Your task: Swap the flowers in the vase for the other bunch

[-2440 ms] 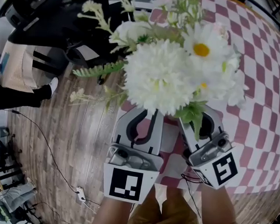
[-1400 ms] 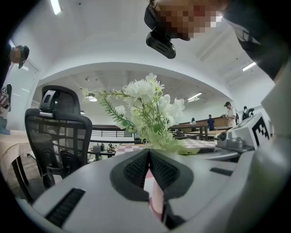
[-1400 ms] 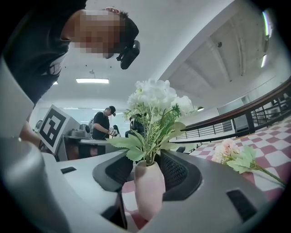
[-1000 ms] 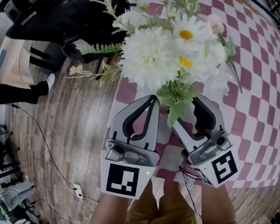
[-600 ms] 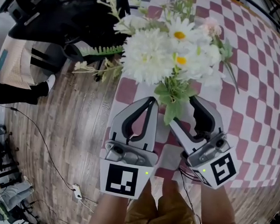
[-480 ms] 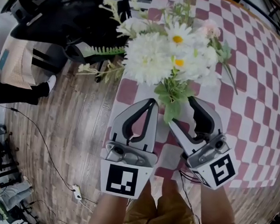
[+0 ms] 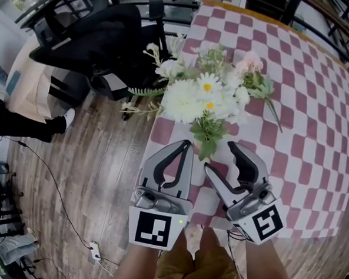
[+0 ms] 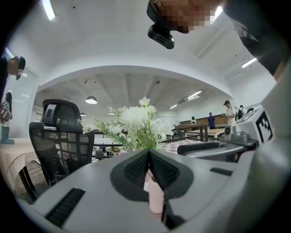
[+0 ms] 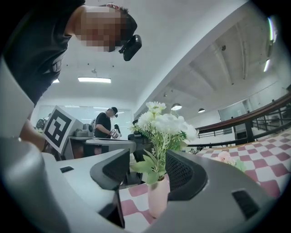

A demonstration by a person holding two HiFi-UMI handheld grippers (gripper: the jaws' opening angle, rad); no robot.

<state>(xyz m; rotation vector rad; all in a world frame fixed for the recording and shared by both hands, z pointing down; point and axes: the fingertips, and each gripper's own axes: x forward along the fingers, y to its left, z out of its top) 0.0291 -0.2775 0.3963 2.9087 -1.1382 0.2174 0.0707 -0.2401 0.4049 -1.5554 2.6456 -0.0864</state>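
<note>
Head view shows an office chair (image 7: 86, 36) standing on the floor beyond the left gripper (image 7: 186, 146) and to its left. That gripper is held over the near edge of the checked table (image 7: 315, 144) with its jaws pressed together at the tips and nothing gripped. In the left gripper view only a sliver of pink is seen in the slit behind the pads, and it cannot be settled whether that is cloth or vase. Just ahead of both grippers, and between them, the white bunch (image 7: 200, 102) is seen upright, its stems set in the pink vase (image 9: 159, 200). The right gripper (image 7: 220, 156) is held with its jaws well apart. In the right gripper view the vase stands in the gap between them, and contact with the right-hand pad cannot be ruled out. Beyond that gripper and to its right, the pink bunch (image 7: 252, 70) lies flat on the cloth, apart from the vase. The swap is judged to be at its close, with the white bunch placed and let go. What is called for next is a straight withdrawal of the right gripper, with the low leaves not snagged and the vase not tipped. Against the earliest frame, the white bunch was far larger and nearer the camera, hiding the tips of both grippers. It has since been lowered, both pairs of tips are now clear, and the left gripper has stayed closed throughout.
</note>
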